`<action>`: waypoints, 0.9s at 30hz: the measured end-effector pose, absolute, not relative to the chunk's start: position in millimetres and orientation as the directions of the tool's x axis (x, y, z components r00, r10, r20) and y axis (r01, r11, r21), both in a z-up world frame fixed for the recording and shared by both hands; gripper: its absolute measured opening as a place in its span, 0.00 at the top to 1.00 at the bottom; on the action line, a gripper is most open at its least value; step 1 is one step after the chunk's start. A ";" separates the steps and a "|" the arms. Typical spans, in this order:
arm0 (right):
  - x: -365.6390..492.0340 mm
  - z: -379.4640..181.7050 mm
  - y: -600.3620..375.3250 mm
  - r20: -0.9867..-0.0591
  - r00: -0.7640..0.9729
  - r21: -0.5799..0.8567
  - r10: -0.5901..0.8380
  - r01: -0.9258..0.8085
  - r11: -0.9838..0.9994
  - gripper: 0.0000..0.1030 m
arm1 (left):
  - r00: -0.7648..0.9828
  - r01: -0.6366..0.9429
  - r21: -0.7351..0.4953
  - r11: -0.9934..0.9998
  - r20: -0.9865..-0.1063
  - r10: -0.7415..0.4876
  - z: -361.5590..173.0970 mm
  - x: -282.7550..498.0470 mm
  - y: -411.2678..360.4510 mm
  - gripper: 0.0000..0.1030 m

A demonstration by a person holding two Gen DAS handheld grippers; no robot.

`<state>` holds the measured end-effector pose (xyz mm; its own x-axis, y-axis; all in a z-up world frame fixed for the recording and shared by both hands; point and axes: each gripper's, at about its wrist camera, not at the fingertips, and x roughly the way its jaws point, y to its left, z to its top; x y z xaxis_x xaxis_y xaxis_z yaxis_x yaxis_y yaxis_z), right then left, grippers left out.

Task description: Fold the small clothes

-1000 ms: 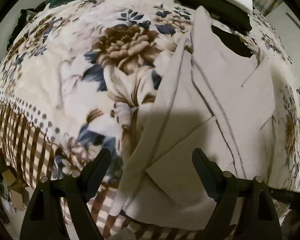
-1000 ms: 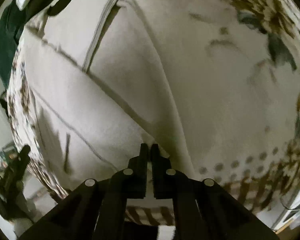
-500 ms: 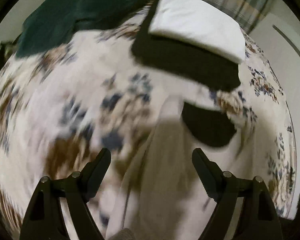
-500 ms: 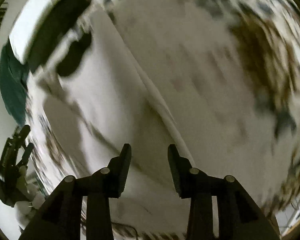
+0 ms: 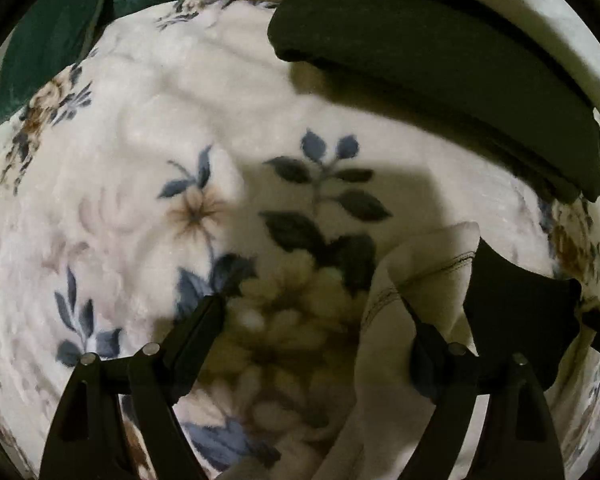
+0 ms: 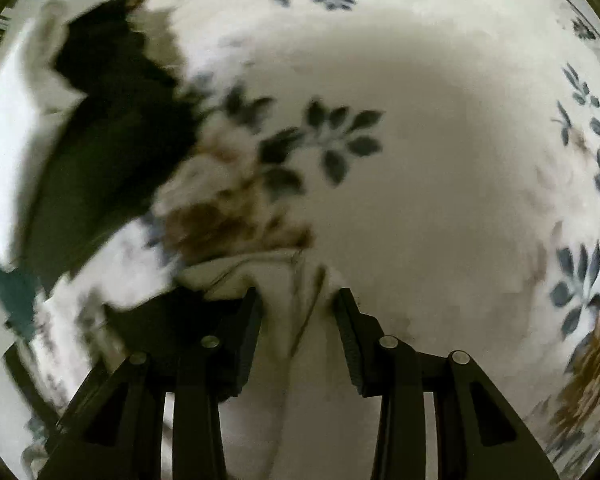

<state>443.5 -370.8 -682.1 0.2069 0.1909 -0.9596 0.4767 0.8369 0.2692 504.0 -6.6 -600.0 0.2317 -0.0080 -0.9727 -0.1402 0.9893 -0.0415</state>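
Observation:
A beige small garment [image 5: 396, 364] lies on a floral blanket [image 5: 140, 184]; only its top corner with a stitched hem shows. My left gripper [image 5: 312, 320] is open low over the blanket, and the garment's corner lies by its right finger [image 5: 424, 344]. In the right wrist view the same beige garment [image 6: 292, 320] runs between the spread fingers of my right gripper [image 6: 298, 308], which is open. The right wrist view is blurred.
A folded dark green-black garment [image 5: 440, 56] with a white folded piece [image 5: 540, 20] on it lies at the far right. A dark teal cloth [image 5: 52, 28] lies at the far left. A dark cloth patch [image 5: 516, 312] lies right of the beige garment.
My right gripper has opened and let go of the beige garment. Both grippers have moved forward along the garment to its far end, close to the blanket.

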 end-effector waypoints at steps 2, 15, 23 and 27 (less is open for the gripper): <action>448.1 -692.7 -372.7 -0.966 0.182 0.249 0.182 0.476 0.844 0.61 | 0.247 -0.116 -0.043 0.992 -0.969 -0.013 -594.7 500.6 -8.4 0.17; 311.3 -631.9 -382.1 -0.940 0.096 0.341 0.328 0.323 0.883 0.53 | 0.343 -0.126 -0.116 0.985 -0.937 -0.067 -483.3 337.8 36.7 0.18; 156.0 -661.4 -433.2 -0.931 -0.124 0.270 0.344 0.402 0.875 0.53 | 0.130 -0.194 -0.084 0.977 -0.990 -0.059 -507.0 209.5 38.6 0.18; 111.2 -690.9 -448.1 -0.927 -0.173 0.230 0.332 0.437 0.870 0.53 | 0.023 -0.193 -0.067 0.979 -0.998 -0.064 -541.3 159.5 34.4 0.18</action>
